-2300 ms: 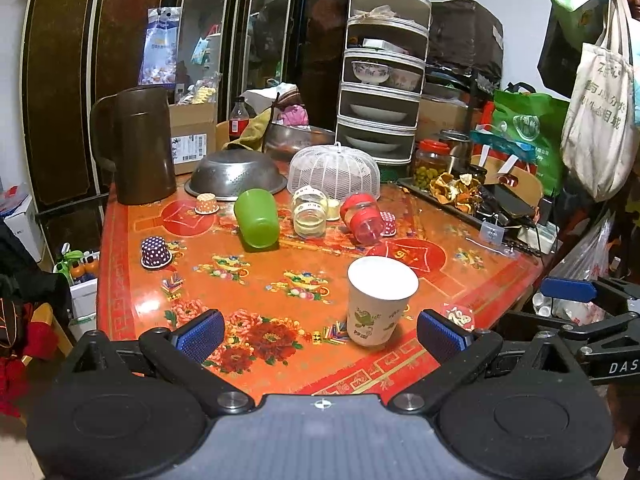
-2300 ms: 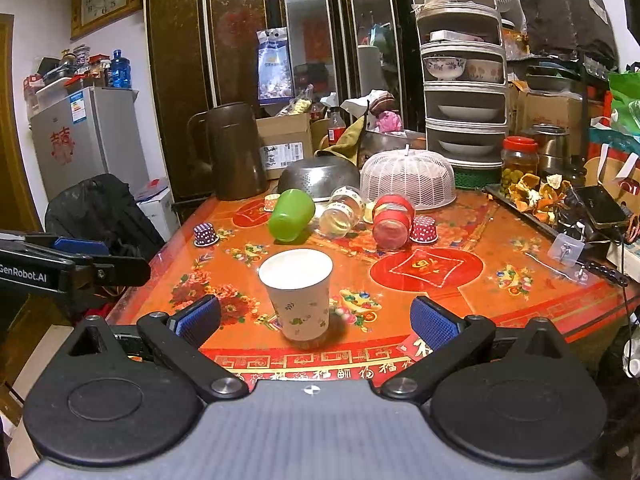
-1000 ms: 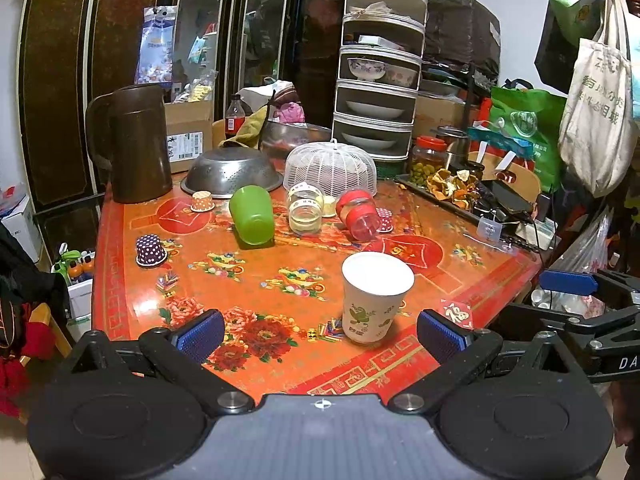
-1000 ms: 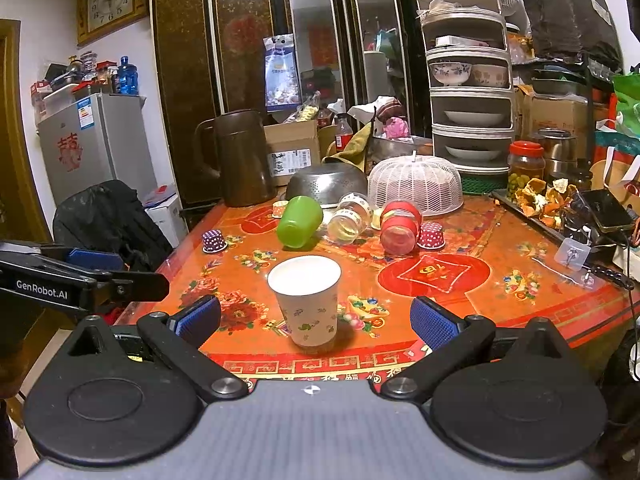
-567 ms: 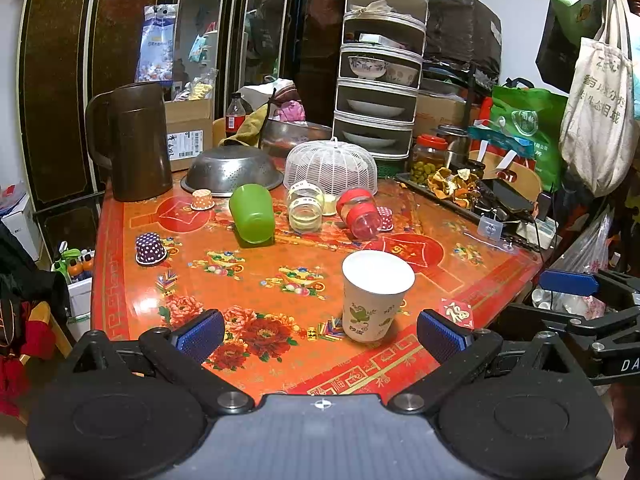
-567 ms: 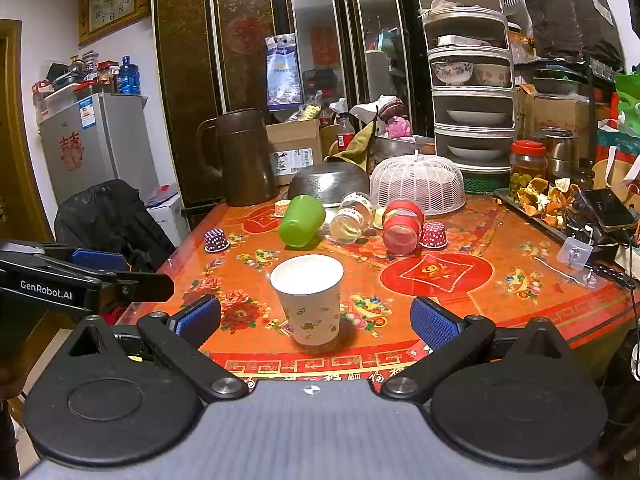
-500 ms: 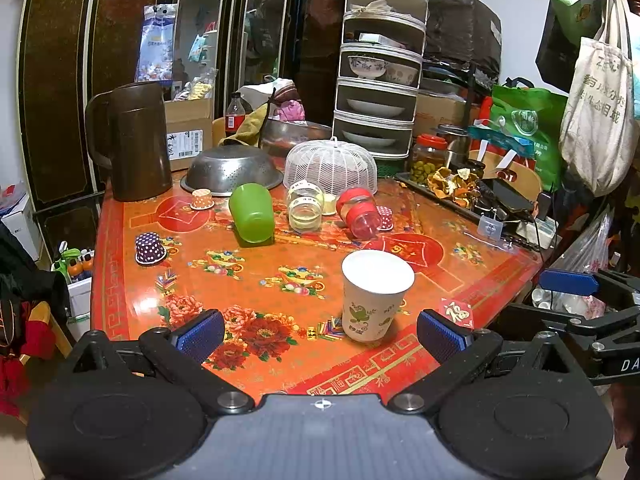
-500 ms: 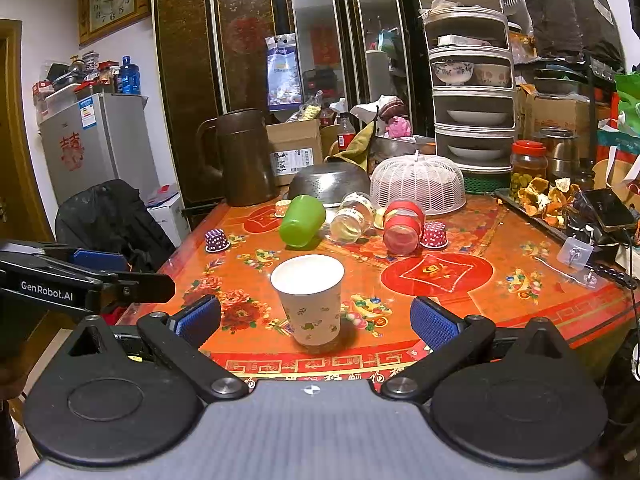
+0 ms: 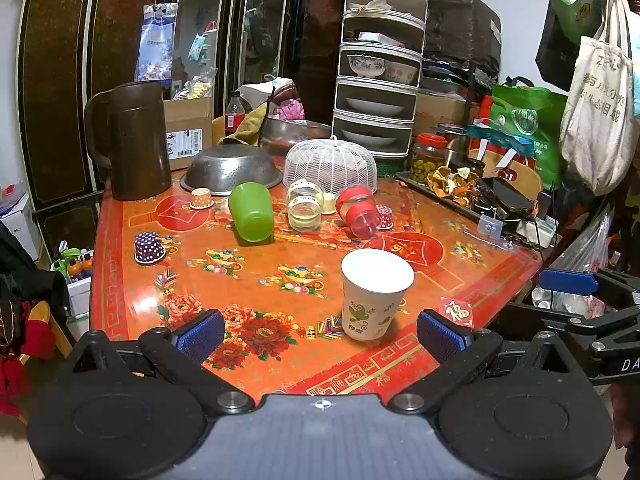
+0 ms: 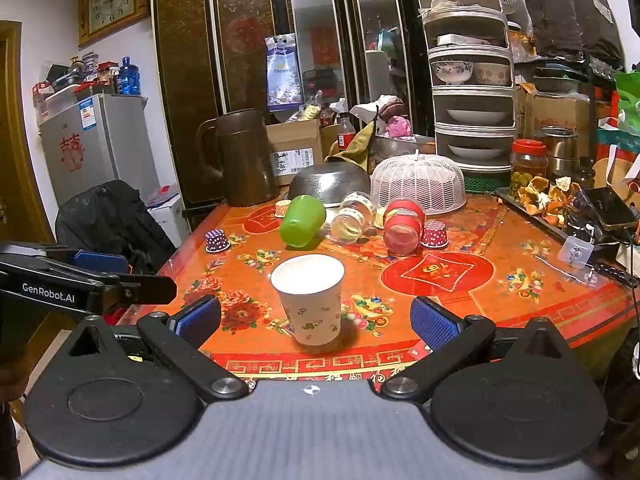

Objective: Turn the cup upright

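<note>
Paper cup (image 10: 309,300) stands upright near bench (image 10: 520,312) front edge. Left hand-held gripper (image 9: 320,330) and right hand-held gripper (image 10: 314,320) both released, clear of it. Flip looks done; next likely retreat.

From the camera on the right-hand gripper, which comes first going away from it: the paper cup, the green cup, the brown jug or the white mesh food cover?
Order from the right gripper:
1. Paper cup: upright, just ahead between the open fingers.
2. Green cup: on its side, mid-table, slightly left.
3. White mesh food cover at back right and brown jug at back left: too close to call.
</note>
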Demonstrator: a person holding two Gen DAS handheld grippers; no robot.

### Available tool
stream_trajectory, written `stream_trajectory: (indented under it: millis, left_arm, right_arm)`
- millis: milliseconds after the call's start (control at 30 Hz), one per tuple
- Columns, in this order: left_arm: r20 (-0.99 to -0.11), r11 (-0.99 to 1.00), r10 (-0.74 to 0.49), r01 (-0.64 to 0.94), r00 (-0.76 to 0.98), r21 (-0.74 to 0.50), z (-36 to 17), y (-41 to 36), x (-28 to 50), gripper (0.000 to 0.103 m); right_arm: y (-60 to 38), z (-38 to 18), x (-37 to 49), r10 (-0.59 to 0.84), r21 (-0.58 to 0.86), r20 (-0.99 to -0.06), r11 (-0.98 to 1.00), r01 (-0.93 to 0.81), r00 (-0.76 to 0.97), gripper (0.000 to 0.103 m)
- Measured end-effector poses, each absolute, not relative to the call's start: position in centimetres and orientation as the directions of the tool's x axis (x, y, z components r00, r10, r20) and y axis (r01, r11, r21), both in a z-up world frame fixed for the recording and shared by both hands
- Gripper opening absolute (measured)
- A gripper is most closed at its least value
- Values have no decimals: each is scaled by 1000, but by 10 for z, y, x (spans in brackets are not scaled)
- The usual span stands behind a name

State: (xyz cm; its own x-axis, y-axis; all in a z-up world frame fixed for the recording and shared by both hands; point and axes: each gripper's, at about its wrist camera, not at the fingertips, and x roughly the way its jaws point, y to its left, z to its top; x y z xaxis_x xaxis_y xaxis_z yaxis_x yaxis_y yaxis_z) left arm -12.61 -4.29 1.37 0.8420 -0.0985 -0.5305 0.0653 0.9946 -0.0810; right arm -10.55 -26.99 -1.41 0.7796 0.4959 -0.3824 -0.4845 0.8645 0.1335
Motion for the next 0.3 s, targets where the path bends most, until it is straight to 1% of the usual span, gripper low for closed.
stream_trajectory:
  millis: [133,300]
  left_arm:
    - [-523,995,-96,70,847,-71,12,-44,-127,103]
    - [-492,997,-78,65,867,-44,12,-48,-131,103]
  right_arm:
    - [-269,-14,-106,497,134,-382,864,-485,780,102]
    - [-267,-18,-104,506,145,-385,859,-491,772,102]
